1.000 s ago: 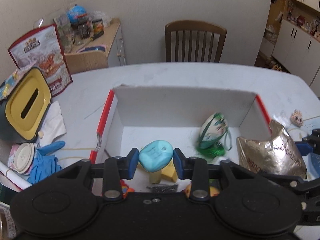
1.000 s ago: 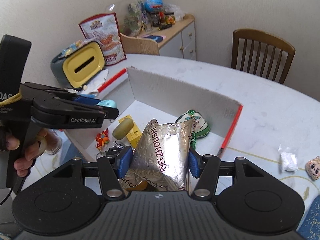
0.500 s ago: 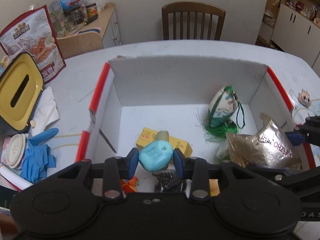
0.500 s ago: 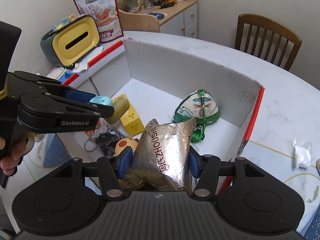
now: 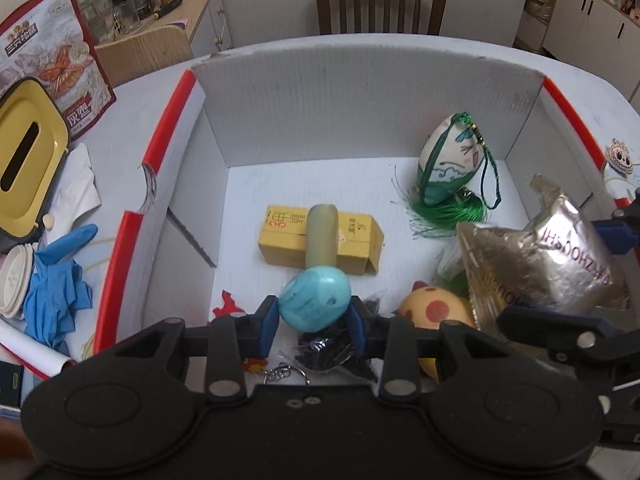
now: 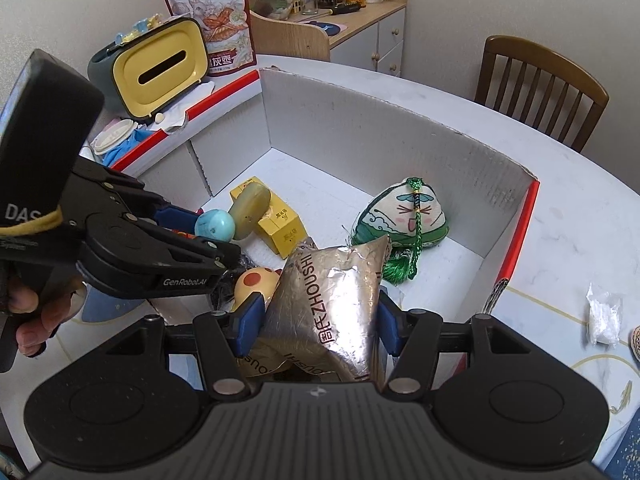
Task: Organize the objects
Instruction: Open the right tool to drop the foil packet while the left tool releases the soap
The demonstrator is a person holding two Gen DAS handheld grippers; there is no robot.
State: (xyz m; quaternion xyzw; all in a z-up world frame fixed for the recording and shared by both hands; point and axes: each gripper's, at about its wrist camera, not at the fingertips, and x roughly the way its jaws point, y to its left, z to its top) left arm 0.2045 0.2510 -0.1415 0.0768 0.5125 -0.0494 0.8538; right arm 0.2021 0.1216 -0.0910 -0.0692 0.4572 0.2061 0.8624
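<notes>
A white cardboard box [image 5: 360,92] [image 6: 360,132] with red-edged flaps stands open on the table. My left gripper [image 5: 314,316] is shut on a turquoise egg-shaped toy [image 5: 316,300] [image 6: 215,225], low over the box's near side. My right gripper [image 6: 320,324] is shut on a crinkled silver foil packet [image 6: 332,304] [image 5: 548,256], held over the box's right part. Inside lie a yellow carton [image 5: 356,240] with an olive cylinder [image 5: 321,236] on it, a green-tasselled cloth pouch [image 5: 448,164] [image 6: 404,216], a spotted yellow toy [image 5: 434,310] and black clips [image 5: 332,354].
Left of the box sit a yellow-lidded tissue holder [image 5: 28,152] [image 6: 156,68], blue gloves [image 5: 56,288], a snack bag [image 5: 56,60] and white lids [image 5: 14,284]. A small white packet [image 6: 604,316] and a charm [image 5: 621,156] lie on the table to the right. A wooden chair [image 5: 380,0] stands behind.
Both grippers have moved forward and down over the box with their loads still held; the box interior now fills both views.
</notes>
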